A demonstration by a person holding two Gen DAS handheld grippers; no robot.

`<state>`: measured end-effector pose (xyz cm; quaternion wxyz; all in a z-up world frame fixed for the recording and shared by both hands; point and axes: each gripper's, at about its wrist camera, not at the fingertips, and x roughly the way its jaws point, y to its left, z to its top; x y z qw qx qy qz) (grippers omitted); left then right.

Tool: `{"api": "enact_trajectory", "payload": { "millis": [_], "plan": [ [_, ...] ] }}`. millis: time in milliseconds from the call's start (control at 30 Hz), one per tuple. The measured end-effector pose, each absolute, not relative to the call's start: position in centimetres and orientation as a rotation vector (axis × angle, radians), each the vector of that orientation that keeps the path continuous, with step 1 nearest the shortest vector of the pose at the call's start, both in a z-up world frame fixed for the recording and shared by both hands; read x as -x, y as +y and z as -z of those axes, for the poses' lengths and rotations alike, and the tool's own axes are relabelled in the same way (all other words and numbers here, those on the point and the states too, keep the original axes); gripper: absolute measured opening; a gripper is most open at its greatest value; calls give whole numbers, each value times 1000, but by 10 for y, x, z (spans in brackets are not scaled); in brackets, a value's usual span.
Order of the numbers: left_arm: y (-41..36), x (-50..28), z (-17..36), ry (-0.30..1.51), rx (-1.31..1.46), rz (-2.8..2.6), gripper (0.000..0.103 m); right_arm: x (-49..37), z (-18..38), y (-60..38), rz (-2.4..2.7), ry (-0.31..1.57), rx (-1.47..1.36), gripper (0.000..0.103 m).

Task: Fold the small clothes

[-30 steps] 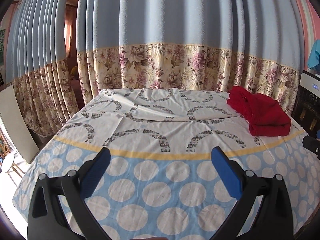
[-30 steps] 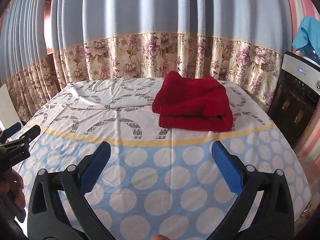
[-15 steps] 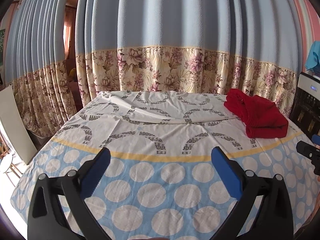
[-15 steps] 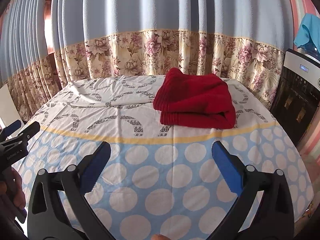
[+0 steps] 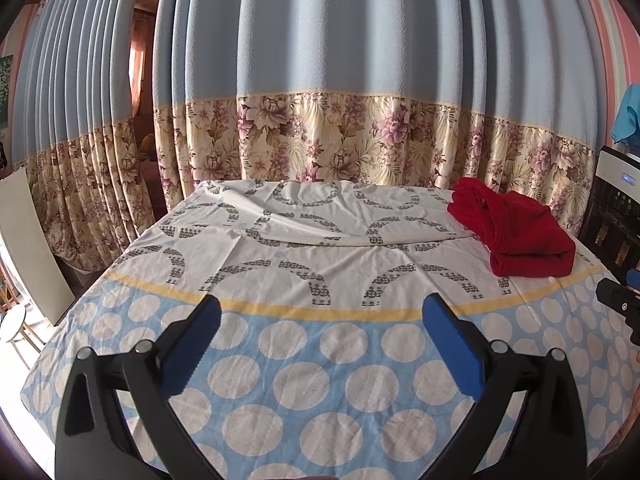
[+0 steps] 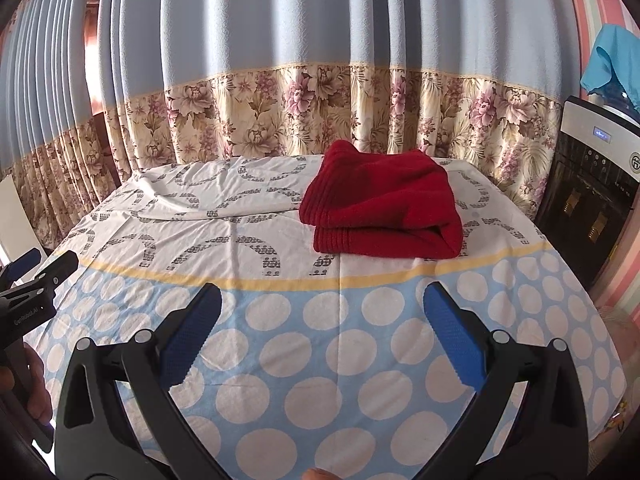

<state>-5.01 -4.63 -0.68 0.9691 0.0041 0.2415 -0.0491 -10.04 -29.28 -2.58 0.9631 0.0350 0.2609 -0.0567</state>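
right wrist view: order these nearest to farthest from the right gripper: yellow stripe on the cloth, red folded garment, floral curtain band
From the right gripper, jaws wide open:
1. Yellow stripe on the tablecloth: just ahead of the fingertips, running across.
2. Red folded garment: beyond the stripe, slightly right of centre, on the white patterned part.
3. Floral curtain band: behind the table's far edge.

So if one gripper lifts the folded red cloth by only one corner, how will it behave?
The red cloth would probably go floppy: it lies in soft, sagging layers with rounded folds, so the stack likely opens and hangs. Its ribbed, towel-like surface suggests the pads grip it without slipping. It looks thick, so perhaps somewhat heavy for one corner. Both grippers are open and apart from it.
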Motion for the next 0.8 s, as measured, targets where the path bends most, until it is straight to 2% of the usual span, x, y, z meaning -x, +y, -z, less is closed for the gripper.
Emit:
{"api": "enact_trajectory", "payload": {
  "millis": [800],
  "plan": [
    [-53,50,5,509,-10,75,101,104,19,-292,111,523,-81,100]
  ]
}}
